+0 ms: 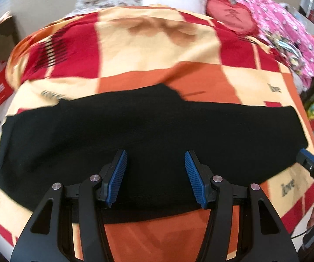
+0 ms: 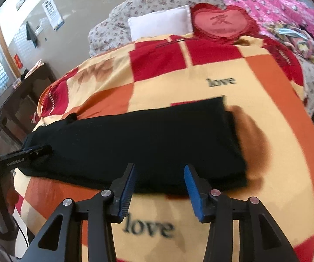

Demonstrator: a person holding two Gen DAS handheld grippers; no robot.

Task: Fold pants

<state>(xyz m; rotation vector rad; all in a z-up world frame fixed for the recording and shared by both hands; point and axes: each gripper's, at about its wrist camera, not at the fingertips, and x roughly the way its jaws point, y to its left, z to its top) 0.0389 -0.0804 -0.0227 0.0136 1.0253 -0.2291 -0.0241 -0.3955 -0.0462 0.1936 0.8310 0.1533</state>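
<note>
Pants (image 1: 148,126), black, lie flat as one long band across the near half of a bed, on a checked bedspread (image 1: 157,43) of red, orange and cream squares printed with the word "love". Left end of the band, left wrist view: fabric edge uneven, reaching close to the bed's left side. Mid-band: a small peak of cloth with a thin dark cord trailing off to the right. Left gripper (image 1: 156,174) hangs over the near edge of the pants, jaws wide apart, blue pads (image 1: 118,174) clear of each other with black cloth showing between them; contact with the fabric cannot be judged. Right end of the band: squared off, two layers visible at the edge in the right wrist view. Right gripper (image 2: 160,191) sits just short of the near hem, jaws apart, nothing between the pads but bedspread and the hem line. Far side of the bed, left to right: floral quilt (image 2: 113,28), white pillow (image 2: 160,23), red heart cushion (image 2: 223,23), pink blanket (image 2: 288,11). Both frames carry motion blur.
</note>
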